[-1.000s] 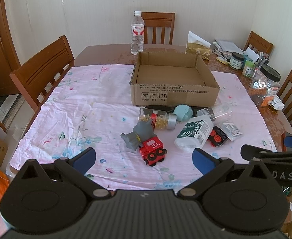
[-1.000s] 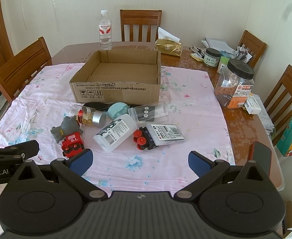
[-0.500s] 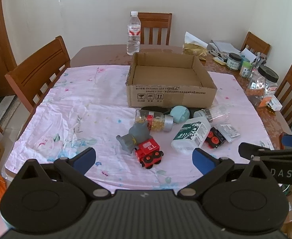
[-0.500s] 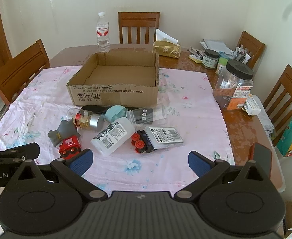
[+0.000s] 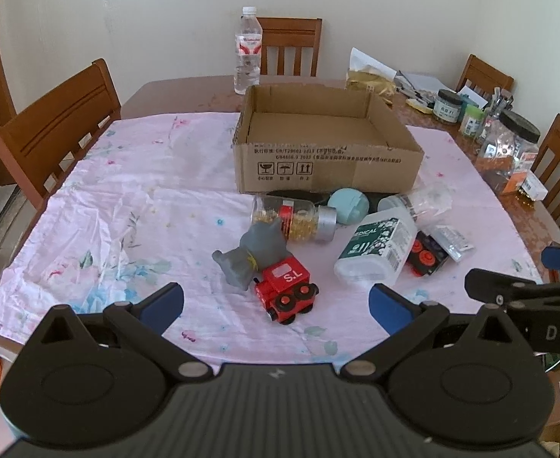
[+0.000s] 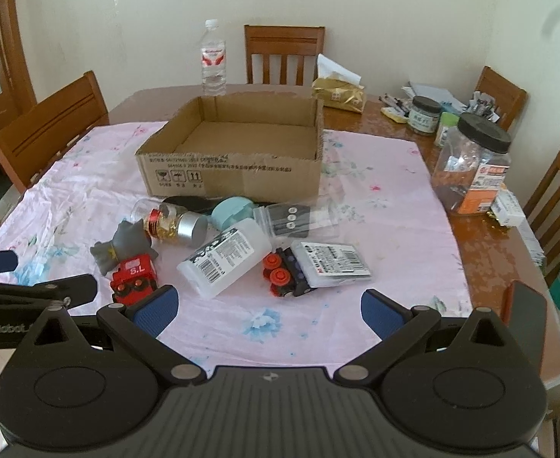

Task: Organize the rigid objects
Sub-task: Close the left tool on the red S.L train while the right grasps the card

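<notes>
Both jaws apart, cardboard box empty

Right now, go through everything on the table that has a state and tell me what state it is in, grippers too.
Cardboard box: upright, open, nothing visible inside.
Capsule bottle: on its side, capped.
White bottle: on its side.
Red toy train: upright on wheels.
Grey toy: tipped over against the train.
Water bottle: upright, capped.
Left gripper: open, holding nothing.
Right gripper: open, holding nothing.
</notes>
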{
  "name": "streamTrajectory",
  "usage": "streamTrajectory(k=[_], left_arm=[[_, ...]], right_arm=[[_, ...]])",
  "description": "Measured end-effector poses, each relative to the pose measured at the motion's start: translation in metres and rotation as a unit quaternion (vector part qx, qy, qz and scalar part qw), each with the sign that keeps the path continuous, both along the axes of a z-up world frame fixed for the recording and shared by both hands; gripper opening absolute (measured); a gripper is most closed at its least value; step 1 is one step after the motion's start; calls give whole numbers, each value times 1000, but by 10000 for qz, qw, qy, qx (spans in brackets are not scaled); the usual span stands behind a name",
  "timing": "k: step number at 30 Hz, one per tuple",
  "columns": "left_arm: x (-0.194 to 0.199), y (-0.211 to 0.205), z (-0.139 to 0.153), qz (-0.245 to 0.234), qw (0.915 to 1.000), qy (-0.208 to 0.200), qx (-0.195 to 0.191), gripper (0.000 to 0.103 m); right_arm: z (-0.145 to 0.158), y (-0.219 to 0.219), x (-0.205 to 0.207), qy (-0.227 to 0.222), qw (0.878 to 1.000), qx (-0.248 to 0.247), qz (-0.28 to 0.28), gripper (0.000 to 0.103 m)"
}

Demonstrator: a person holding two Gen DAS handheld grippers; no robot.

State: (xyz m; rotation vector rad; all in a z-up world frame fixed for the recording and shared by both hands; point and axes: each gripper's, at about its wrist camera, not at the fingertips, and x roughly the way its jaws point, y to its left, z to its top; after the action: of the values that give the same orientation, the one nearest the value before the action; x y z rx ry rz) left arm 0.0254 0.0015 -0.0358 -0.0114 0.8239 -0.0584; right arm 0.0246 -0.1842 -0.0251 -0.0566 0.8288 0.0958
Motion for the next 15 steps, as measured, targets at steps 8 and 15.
streamTrajectory(k=[8, 15], left_arm=[[27, 3, -31, 90, 9999, 8, 105, 103], [62, 0, -65, 326, 9990, 321, -17, 103]], right_arm=[[-21, 2, 11, 242, 9996, -91, 81, 103], [-35, -4, 17, 497, 9985, -213, -11, 103]])
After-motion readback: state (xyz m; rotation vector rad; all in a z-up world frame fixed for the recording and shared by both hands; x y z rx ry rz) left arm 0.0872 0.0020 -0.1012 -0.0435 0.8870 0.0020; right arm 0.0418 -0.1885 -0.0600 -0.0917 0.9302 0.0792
